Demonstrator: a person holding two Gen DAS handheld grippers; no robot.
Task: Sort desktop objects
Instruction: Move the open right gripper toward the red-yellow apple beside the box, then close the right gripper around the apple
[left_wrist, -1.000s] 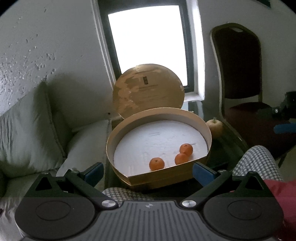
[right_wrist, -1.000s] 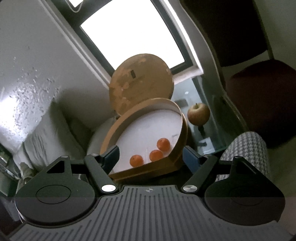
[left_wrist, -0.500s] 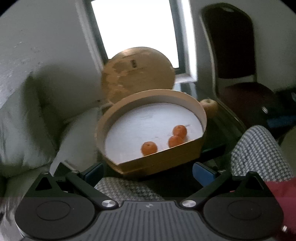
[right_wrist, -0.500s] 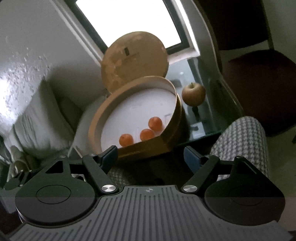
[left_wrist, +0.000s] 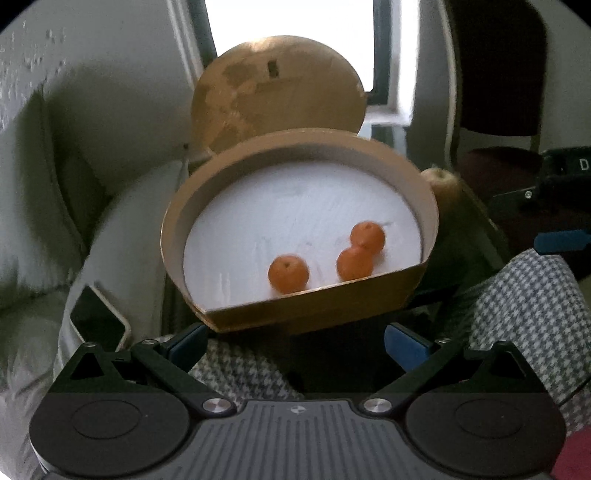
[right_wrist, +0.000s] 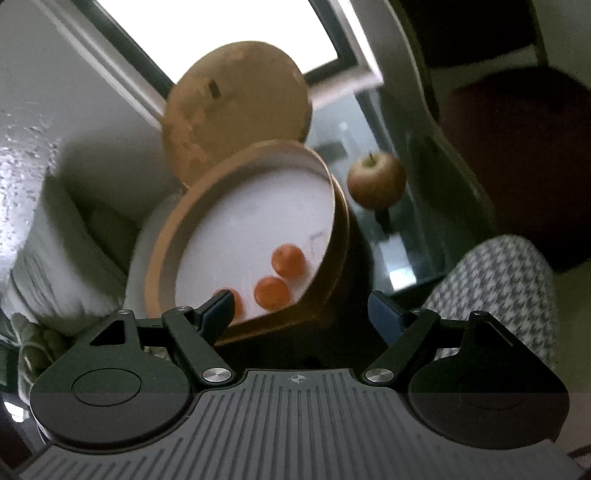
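Tan round box (left_wrist: 295, 229) with a white floor sits at 12 o'clock, three little oranges (left_wrist: 288, 273) inside; apple (right_wrist: 376, 181) at 2 o'clock. Left gripper (left_wrist: 295, 341) and right gripper (right_wrist: 301, 308) both gape wide, holding nothing.

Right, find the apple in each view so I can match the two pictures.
Left wrist view: the apple sits right of centre, mostly hidden behind the right rim of the round box.
Right wrist view: the apple stands in full sight, upper right of centre, on the glass table just right of the box.
Shared landmark: the box's upright round lid.
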